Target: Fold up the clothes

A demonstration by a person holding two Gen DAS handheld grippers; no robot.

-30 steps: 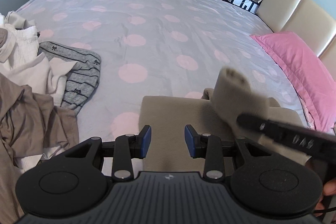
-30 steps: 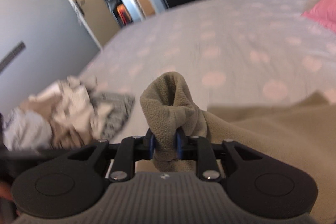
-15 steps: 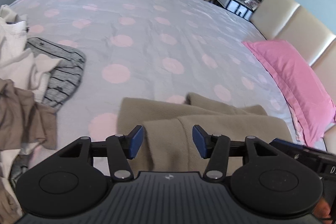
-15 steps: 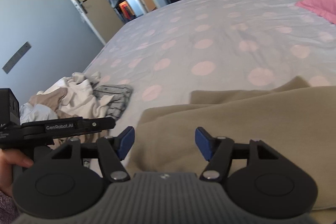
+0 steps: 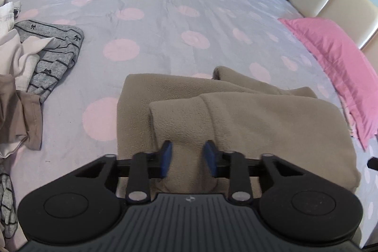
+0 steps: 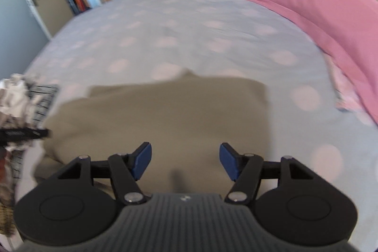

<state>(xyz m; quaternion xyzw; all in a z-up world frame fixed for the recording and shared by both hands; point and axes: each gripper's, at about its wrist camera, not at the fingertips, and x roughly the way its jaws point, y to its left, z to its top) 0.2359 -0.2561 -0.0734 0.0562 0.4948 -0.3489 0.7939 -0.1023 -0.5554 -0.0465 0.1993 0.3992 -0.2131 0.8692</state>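
The tan fleece garment [image 5: 236, 124] lies partly folded on the near part of the bed [image 5: 165, 15], with 1 flap laid over the lower layer and a loose lump poking out at its far edge. The left gripper [image 5: 187, 156] sits low over the near edge of the fleece, its fingers [image 5: 166, 155] released, with a narrow gap between them and a ridge of fabric rising into that gap; I cannot tell if the pads touch it. The right gripper [image 6: 185, 162] hovers over the same garment [image 6: 165, 115], fingers [image 6: 143, 158] spread wide and holding nothing.

The main risk, as I judge it, is a pinch that takes only the top layer, or too many layers: the fleece is thick and stacked, so a lift from the near edge could peel the flap back and undo the fold, or drag the whole pile toward the near side. The far lump may also stay bunched and leave the fold uneven. The right view is blurred, so the edge there is hard to place.

To the left lies a heap of unfolded clothes [image 5: 21, 77], including a grey striped piece [image 5: 56, 49], near enough that a wide sweep left could snag it. The pink pillow [image 5: 335, 67] lies to the right, just beside the fleece, limiting room on that side. The far stretch of bed offers space.
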